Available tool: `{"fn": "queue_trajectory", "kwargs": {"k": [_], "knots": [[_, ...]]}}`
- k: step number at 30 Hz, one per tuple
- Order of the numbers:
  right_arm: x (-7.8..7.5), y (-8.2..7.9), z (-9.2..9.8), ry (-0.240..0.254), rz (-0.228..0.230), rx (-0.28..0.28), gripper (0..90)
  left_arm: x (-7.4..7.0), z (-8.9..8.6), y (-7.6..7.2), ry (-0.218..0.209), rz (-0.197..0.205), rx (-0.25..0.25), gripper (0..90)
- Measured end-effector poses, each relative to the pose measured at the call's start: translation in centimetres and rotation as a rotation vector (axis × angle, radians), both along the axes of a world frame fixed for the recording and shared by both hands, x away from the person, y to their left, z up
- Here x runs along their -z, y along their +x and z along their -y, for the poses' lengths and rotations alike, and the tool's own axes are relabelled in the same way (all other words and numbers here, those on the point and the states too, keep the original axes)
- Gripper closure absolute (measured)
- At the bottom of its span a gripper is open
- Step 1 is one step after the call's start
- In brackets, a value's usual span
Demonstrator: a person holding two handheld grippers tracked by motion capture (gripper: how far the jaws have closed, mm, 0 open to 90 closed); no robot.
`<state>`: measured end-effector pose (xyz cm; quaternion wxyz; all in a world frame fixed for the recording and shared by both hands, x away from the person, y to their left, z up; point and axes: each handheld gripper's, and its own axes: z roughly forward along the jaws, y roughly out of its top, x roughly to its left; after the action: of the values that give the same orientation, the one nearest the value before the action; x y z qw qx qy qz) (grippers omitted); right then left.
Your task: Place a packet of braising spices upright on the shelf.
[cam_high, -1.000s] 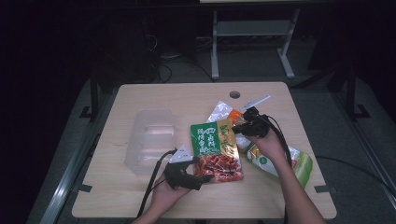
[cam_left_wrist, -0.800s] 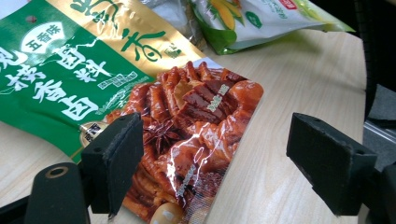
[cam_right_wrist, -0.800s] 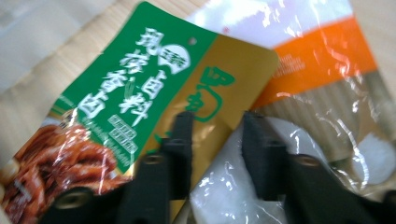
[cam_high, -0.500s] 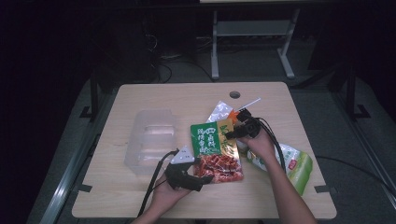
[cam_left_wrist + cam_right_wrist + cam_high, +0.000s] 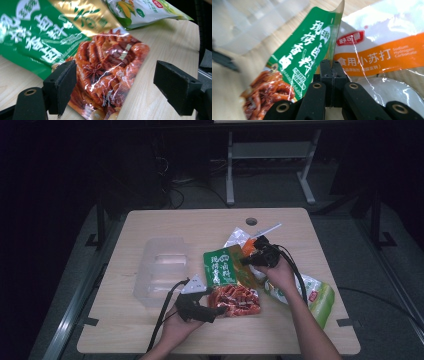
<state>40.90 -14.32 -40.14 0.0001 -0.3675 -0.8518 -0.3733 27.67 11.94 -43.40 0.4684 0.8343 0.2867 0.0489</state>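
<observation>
A green snack pouch (image 5: 220,269) with a red printed lower end lies mid-table. My right gripper (image 5: 245,261) is at its upper right edge. In the right gripper view the jaws (image 5: 331,67) have just closed and pinch the raised edge of the pouch (image 5: 304,50). My left gripper (image 5: 214,310) is at the pouch's near end. Its jaws (image 5: 115,80) stand wide open, one on each side of the pouch's red end (image 5: 107,70), with neither pad pressing on it.
A white and orange bag (image 5: 374,50) lies under and behind the right gripper. A green and yellow corn bag (image 5: 312,295) lies at the right by the forearm. A clear plastic container (image 5: 160,267) stands left of the pouch on the wooden table (image 5: 200,225).
The right gripper has shifted slightly towards the pouch and now grips its upper right edge, which stands up from the table. The left hand has stayed put.
</observation>
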Motion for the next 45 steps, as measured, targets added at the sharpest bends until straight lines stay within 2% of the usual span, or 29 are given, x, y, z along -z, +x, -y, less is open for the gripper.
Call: {"fn": "queue_trajectory", "kwargs": {"k": [3,4,5,9,10,12,13,14,16,18,19,20,22,23,24,25,26,27,28,29,31,32,33,35,39,42,45], "knots": [[-1.3,-1.1,0.5,0.024,0.036,-0.011,90.0,0.1,0.2,0.0,-0.006,-0.007,-0.012,18.2],[-1.3,-1.1,0.5,0.024,0.036,-0.011,90.0,0.1,0.2,0.0,-0.006,-0.007,-0.012,18.2],[-2.3,-1.9,1.0,0.052,0.063,-0.014,90.0,0.2,0.3,0.1,-0.006,-0.011,-0.021,18.2],[-3.8,-3.4,1.9,0.083,0.111,-0.023,90.0,0.3,0.7,0.3,-0.012,-0.011,-0.036,18.0],[-4.0,-3.8,2.2,0.082,0.125,-0.027,90.0,0.5,1.0,0.5,-0.016,-0.019,-0.055,17.9],[-4.3,-4.2,2.5,0.081,0.136,-0.03,90.0,0.5,1.1,0.6,-0.013,-0.019,-0.06,17.7],[-4.7,-5.0,3.1,0.093,0.156,-0.034,90.0,0.7,1.2,0.8,-0.017,-0.022,-0.078,17.7],[-4.7,-5.0,3.1,0.093,0.156,-0.034,90.0,0.8,1.3,0.9,-0.014,-0.025,-0.082,17.7],[-5.2,-5.9,4.0,0.111,0.18,-0.044,90.0,1.2,1.8,1.5,-0.019,-0.049,-0.102,17.7],[-5.4,-6.2,4.3,0.116,0.184,-0.046,90.0,1.3,1.9,1.8,-0.013,-0.056,-0.108,17.7],[-5.8,-6.9,4.7,0.12,0.204,-0.053,90.0,1.4,2.2,2.3,-0.019,-0.076,-0.116,17.7],[-5.8,-6.9,4.7,0.12,0.204,-0.053,90.0,1.4,2.2,2.3,-0.019,-0.076,-0.116,17.8],[-6.1,-7.5,5.1,0.117,0.216,-0.061,90.0,1.7,2.7,3.2,-0.048,-0.123,-0.115,20.0],[-6.1,-7.5,5.1,0.117,0.216,-0.061,90.0,1.7,2.7,3.2,-0.048,-0.123,-0.115,22.0],[-6.2,-7.6,5.3,0.117,0.22,-0.064,90.0,1.8,2.9,3.6,-0.057,-0.143,-0.097,22.0],[-6.1,-7.8,5.5,0.124,0.22,-0.064,90.0,1.9,3.2,4.0,-0.096,-0.196,-0.063,34.9],[-6.1,-7.8,5.6,0.128,0.217,-0.062,90.0,1.9,3.5,4.1,-0.117,-0.21,-0.049,38.8],[-6.1,-7.8,5.6,0.128,0.217,-0.062,90.0,1.9,3.5,4.1,-0.117,-0.21,-0.049,46.3],[-5.9,-7.8,5.7,0.13,0.215,-0.062,90.0,1.9,3.7,4.2,-0.13,-0.212,-0.021,46.3],[-5.6,-7.8,5.7,0.126,0.207,-0.06,90.0,1.9,3.8,4.2,-0.136,-0.208,-0.015,60.2],[-5.3,-7.8,5.7,0.127,0.208,-0.059,90.0,1.9,3.7,4.4,-0.147,-0.219,-0.007,72.4],[-5.3,-7.8,5.7,0.127,0.208,-0.059,90.0,1.9,3.7,4.4,-0.147,-0.222,-0.002,72.4],[-5.1,-7.8,5.9,0.13,0.209,-0.057,89.9,1.7,3.5,4.3,-0.135,-0.209,0.01,77.8],[-4.9,-7.8,6.1,0.138,0.2,-0.047,89.8,1.5,3.4,4.0,-0.136,-0.201,0.01,81.2],[-4.4,-7.7,6.3,0.121,0.195,-0.04,89.3,1.3,3.2,3.6,-0.113,-0.164,0.008,83.7],[-4.1,-7.6,6.2,0.106,0.19,-0.044,88.7,1.2,3.1,3.4,-0.101,-0.153,0.004,84.2],[-3.4,-7.5,5.9,0.108,0.175,-0.045,84.3,1.2,3.0,3.2,-0.08,-0.121,0.014,84.8]]}}
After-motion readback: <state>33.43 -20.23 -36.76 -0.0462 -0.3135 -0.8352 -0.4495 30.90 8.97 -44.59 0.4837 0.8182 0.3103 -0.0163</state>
